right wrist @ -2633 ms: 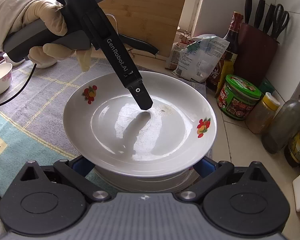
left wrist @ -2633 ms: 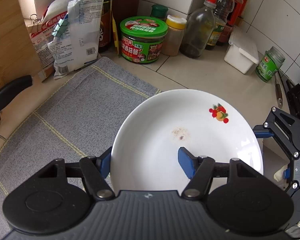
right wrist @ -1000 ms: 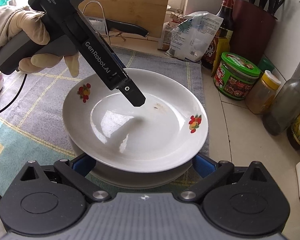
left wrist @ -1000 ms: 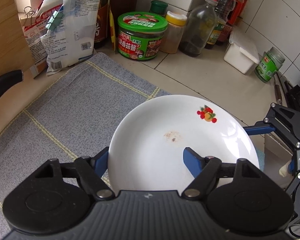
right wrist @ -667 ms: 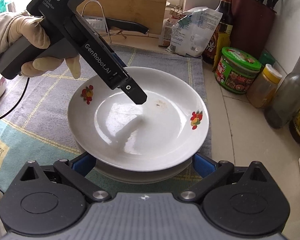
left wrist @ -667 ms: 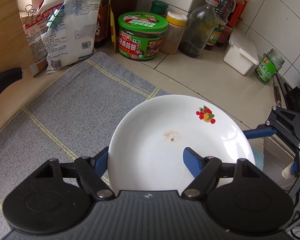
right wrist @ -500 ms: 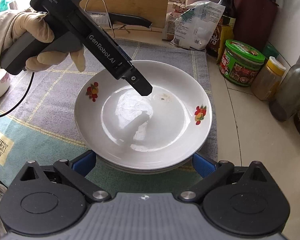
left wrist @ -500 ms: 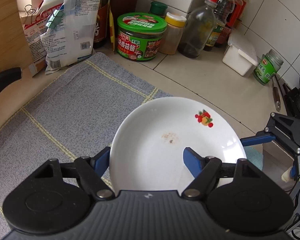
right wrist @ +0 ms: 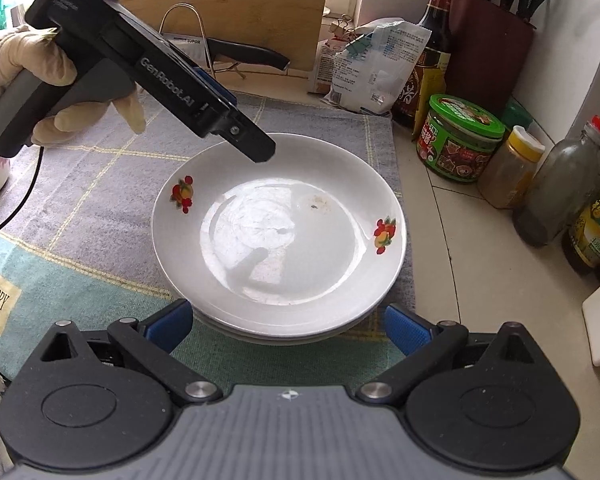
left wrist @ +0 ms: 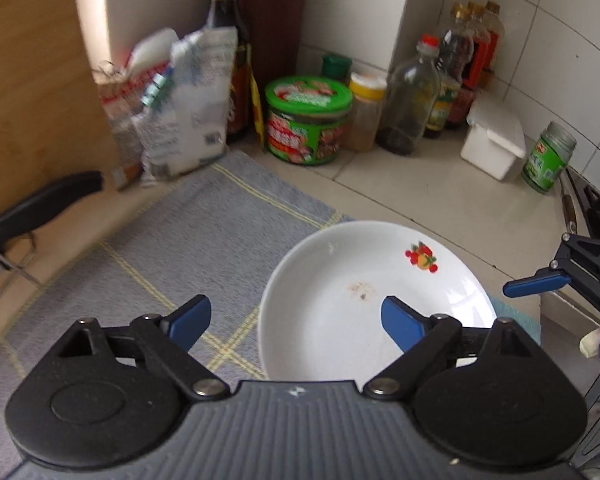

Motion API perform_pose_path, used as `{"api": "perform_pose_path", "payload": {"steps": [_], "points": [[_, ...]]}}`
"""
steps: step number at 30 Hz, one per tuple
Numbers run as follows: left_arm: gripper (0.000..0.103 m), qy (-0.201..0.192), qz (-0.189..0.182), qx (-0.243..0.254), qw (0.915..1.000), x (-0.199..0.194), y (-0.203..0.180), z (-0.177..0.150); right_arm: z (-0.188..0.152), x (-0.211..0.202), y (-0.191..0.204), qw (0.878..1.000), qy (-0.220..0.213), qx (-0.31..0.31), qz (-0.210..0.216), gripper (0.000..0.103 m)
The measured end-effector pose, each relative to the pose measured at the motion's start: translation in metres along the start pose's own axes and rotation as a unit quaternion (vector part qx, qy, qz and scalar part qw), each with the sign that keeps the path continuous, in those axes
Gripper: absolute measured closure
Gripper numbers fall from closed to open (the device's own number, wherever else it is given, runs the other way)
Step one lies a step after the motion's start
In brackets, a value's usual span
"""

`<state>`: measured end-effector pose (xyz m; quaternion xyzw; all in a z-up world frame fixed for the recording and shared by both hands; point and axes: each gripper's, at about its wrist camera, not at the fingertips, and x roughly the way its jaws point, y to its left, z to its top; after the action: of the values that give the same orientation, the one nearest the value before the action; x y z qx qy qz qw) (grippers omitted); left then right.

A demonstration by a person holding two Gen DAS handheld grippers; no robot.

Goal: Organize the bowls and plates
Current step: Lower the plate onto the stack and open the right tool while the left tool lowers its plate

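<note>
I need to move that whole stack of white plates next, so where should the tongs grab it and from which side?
Grip the stack of white plates at its near rim, coming in low from the right tongs' side. The rims overhang the grey mat there, leaving a gap for one finger beneath the bottom plate while the other rests on the top rim. The shallow sloped rim probably suits a pinch.

The left hand-held gripper (left wrist: pixel 296 316) is opening, pads clear of the white plate (left wrist: pixel 340 280) (fruit print on its rim). The plate lies on a grey cloth (left wrist: pixel 172 240).

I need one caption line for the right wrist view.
White plate stacked on others on a grey mat; left gripper opening above its rim.
</note>
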<state>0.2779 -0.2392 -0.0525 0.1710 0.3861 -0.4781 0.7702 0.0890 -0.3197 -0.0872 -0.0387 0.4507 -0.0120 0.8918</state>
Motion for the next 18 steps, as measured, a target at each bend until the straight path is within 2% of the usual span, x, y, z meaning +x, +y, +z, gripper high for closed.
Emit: {"api": "perform_pose_path", "payload": {"steps": [2, 8, 18], "points": [[0.006, -0.024, 0.016, -0.006, 0.9996, -0.015, 0.000, -0.004, 0.000, -0.001, 0.003, 1.000, -0.005, 0.003, -0.015, 0.000], [0.004, -0.069, 0.076, -0.005, 0.9947, -0.057, -0.010, -0.022, 0.007, -0.007, 0.016, 1.000, -0.019, 0.000, -0.025, 0.000], [0.004, -0.089, 0.117, -0.072, 0.9865, -0.123, -0.001, -0.080, 0.021, -0.015, 0.062, 0.998, -0.044, 0.010, -0.032, 0.000]]}}
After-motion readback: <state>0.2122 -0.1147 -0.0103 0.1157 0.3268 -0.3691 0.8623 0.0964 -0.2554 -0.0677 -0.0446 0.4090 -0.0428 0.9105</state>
